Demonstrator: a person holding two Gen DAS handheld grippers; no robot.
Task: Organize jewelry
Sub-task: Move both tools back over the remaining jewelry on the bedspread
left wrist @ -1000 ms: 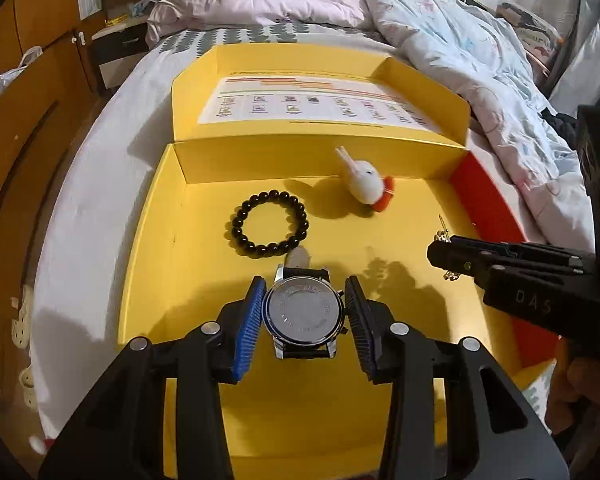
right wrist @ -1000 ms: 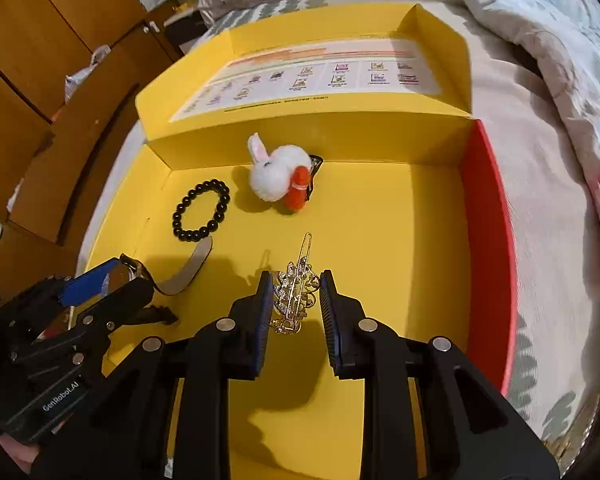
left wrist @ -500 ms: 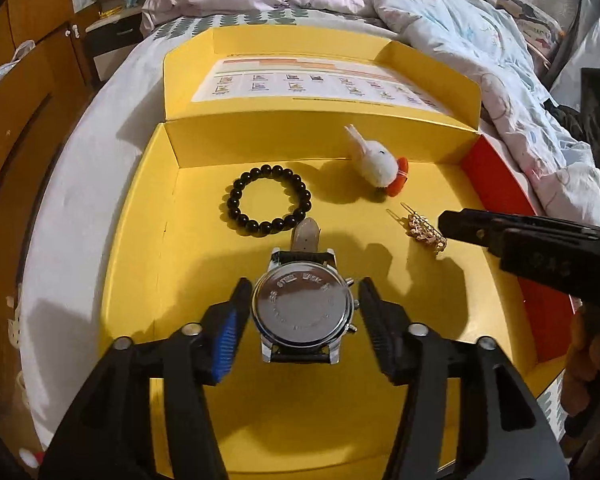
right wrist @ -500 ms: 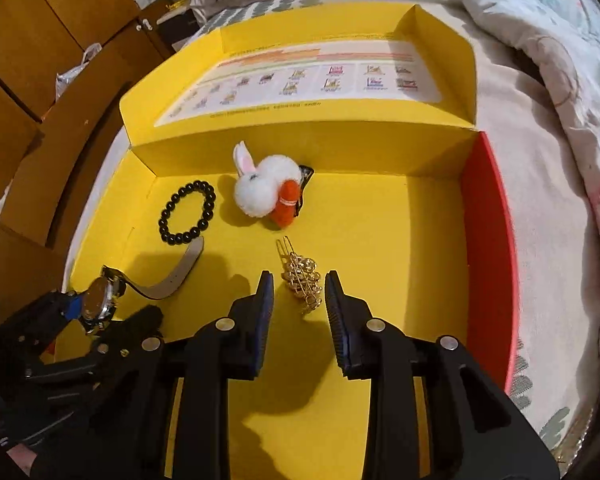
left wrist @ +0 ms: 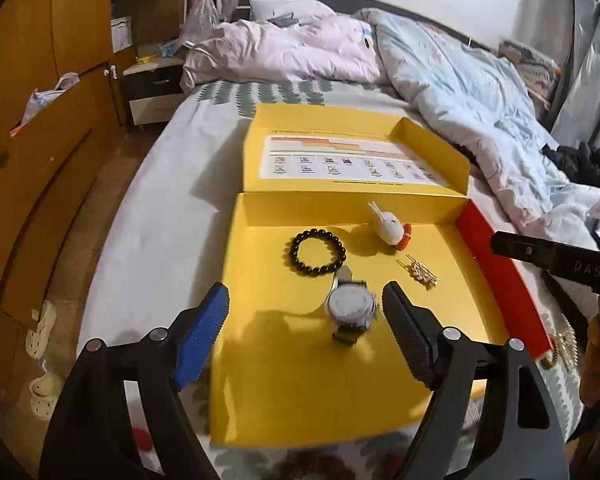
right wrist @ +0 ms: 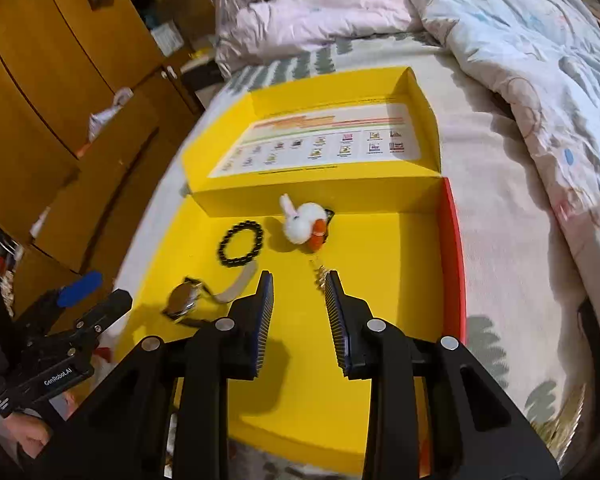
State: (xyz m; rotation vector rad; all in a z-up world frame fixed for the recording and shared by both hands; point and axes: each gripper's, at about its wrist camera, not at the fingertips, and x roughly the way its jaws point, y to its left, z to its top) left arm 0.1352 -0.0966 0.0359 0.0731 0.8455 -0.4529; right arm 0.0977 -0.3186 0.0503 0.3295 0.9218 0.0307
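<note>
Rumpled pink duvet at top centre, pale blue quilt upper right. Wooden wardrobe fills left. Nightstand upper left.

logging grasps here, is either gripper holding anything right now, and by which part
Nothing is held. The left gripper is open above the watch, and the right gripper is open, clear of the gold hairpin.

Rumpled bed — orange wooden wardrobe left, nightstand by the headboard
</note>
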